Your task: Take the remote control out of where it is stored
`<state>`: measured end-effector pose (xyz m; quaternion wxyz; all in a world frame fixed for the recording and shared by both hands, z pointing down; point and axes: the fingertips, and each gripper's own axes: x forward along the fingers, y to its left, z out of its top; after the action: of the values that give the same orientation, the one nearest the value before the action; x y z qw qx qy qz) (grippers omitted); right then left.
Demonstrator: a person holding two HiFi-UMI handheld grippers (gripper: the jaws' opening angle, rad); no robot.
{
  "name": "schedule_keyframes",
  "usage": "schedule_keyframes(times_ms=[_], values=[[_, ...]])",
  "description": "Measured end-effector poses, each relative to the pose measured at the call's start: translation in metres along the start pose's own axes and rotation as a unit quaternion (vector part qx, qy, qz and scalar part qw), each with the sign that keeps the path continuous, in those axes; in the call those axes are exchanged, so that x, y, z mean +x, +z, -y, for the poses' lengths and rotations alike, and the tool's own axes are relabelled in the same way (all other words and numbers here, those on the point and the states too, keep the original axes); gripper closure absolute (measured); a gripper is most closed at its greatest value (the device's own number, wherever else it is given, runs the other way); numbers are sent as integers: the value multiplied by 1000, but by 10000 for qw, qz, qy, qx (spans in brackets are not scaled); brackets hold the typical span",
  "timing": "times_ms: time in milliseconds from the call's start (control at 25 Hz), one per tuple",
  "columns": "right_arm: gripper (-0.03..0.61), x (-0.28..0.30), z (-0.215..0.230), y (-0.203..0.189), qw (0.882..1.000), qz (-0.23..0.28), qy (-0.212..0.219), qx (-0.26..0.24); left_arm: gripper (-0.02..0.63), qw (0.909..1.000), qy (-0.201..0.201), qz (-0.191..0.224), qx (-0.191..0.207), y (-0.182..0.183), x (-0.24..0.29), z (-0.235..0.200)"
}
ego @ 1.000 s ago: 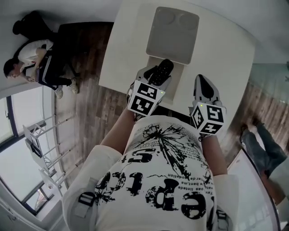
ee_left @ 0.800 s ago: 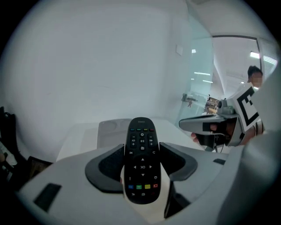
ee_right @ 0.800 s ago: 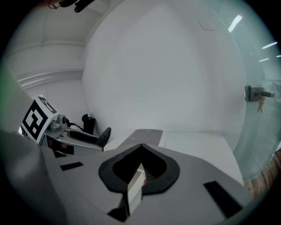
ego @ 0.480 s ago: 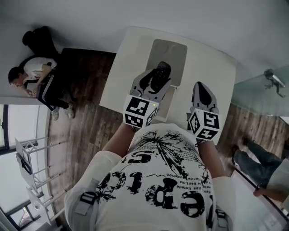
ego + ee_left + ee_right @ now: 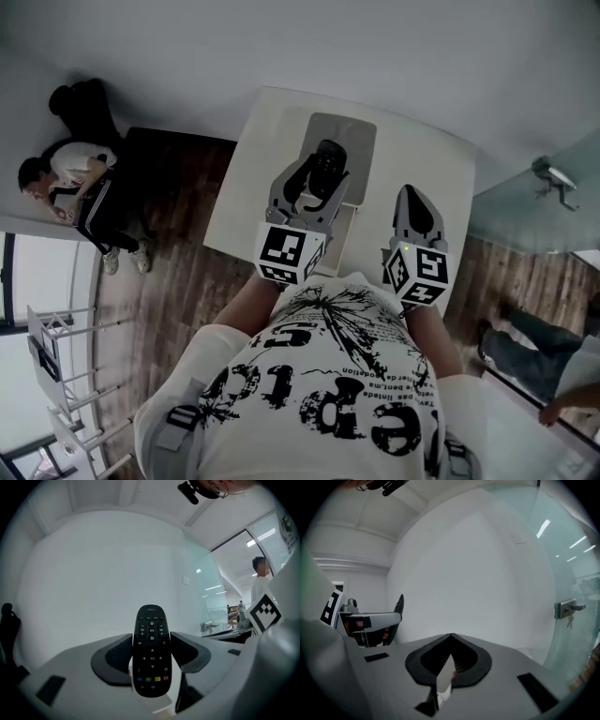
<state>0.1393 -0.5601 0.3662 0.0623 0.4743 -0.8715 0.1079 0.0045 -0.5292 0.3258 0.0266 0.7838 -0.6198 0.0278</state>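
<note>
You held the remote control (image 5: 326, 161) in your left tongs (image 5: 322, 176), which pinched it on its two long sides. It hung in the air above the grey tray (image 5: 361, 139), and the tray lay on the middle of the white counter (image 5: 427, 173). It touched neither the tray nor the counter. So the big job looked done: the remote was out of its place. I think all that was left was to put it down somewhere.

Your right tongs (image 5: 413, 199) were pressed together with nothing in them, and they hung over the near edge of the counter.

In the left gripper view, the remote (image 5: 151, 651) had its buttons facing up. Its long way ran along the tongs, and it lay about flat. Its free end pointed away from you, toward the far edge of the counter.
</note>
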Motion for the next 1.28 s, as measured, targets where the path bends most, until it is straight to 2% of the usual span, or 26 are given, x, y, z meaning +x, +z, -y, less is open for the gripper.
schedule_keyframes(times_ms=[320, 560, 1280], values=[[577, -3, 0, -2, 10000, -3, 65, -14, 351, 9996, -57, -71, -252, -5, 5, 8], [577, -2, -4, 0, 9997, 27, 200, -144, 351, 9995, -117, -160, -233, -7, 8, 12], [577, 1, -7, -5, 9993, -103, 253, -265, 351, 9991, -72, -310, -286, -14, 5, 14]])
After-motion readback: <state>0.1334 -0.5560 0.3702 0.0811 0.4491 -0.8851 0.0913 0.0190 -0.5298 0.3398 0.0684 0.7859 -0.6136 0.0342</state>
